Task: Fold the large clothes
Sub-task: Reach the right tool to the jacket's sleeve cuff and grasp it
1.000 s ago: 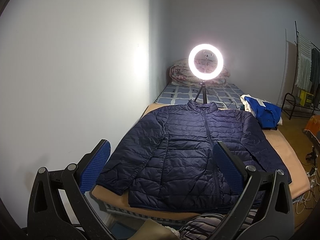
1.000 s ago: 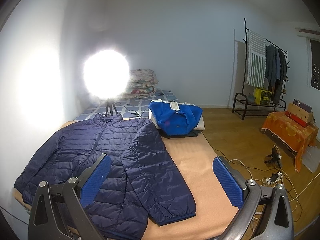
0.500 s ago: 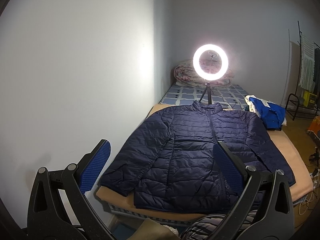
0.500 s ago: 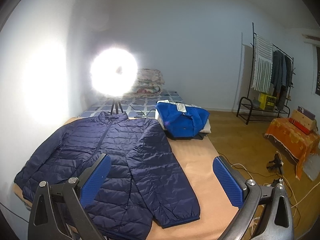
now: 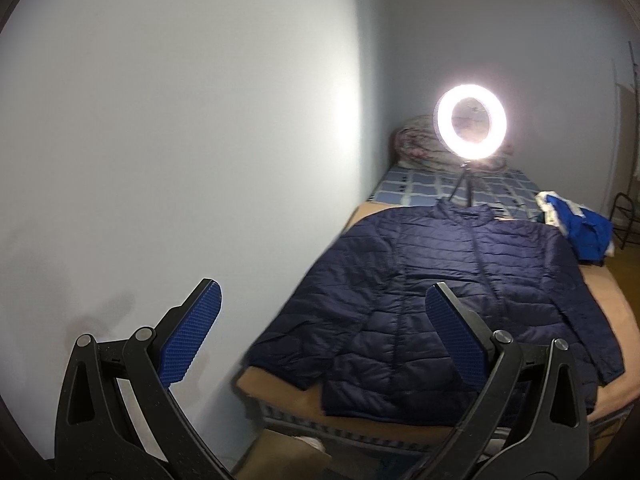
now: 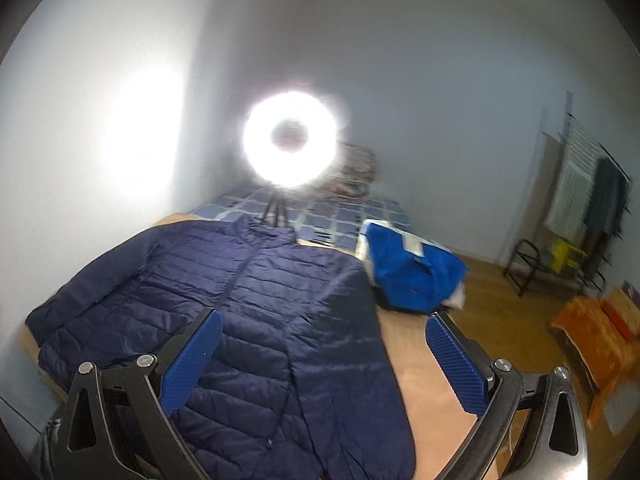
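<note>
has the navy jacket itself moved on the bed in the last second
No. The navy jacket lies with its collar just before the ring light tripod and the blue garment beside its shoulder, as before; only the cameras swung.

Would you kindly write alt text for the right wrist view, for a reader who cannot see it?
A navy puffer jacket lies spread flat and zipped on a bed, with the open right hand-held gripper above its near edge, touching nothing. Beyond the collar stands a glaring ring light, and a bright blue garment sits heaped to the right.
</note>
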`<move>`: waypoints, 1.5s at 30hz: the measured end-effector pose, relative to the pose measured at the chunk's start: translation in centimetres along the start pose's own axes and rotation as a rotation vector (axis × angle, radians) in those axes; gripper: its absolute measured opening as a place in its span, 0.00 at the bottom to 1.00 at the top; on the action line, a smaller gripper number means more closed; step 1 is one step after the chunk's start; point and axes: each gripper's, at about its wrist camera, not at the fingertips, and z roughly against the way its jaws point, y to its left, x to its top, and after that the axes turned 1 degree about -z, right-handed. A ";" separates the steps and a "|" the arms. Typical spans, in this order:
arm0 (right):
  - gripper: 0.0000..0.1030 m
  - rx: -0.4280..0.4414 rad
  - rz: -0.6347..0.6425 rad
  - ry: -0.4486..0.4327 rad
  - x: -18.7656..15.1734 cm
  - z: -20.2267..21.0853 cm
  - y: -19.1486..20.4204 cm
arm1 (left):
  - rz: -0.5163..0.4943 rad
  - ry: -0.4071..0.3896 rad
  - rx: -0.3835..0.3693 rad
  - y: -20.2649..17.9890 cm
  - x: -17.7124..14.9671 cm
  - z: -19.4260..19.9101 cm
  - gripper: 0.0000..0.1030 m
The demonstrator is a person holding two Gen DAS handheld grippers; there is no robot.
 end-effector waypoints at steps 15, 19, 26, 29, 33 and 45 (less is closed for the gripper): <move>0.91 0.429 0.331 -0.016 5.6 -7.3 15.0 | -0.001 0.068 0.060 4.1 -6.2 -1.0 1.00; 0.89 0.590 0.413 -0.013 5.8 -7.8 20.7 | 0.005 0.120 0.066 5.0 -8.5 -0.8 1.00; 0.77 0.837 0.573 0.108 3.7 -9.4 32.0 | 0.011 0.184 0.103 6.4 -11.4 -0.2 1.00; 0.68 0.915 0.635 0.199 1.8 -10.2 36.6 | 0.010 0.209 0.088 6.9 -12.3 -0.3 1.00; 0.64 1.007 0.717 0.270 -1.2 -10.2 41.4 | 0.012 0.216 0.098 7.3 -13.2 -0.1 0.97; 0.56 1.087 0.855 0.420 -7.7 -12.3 50.9 | 0.085 0.269 0.119 9.4 -14.8 -0.6 0.97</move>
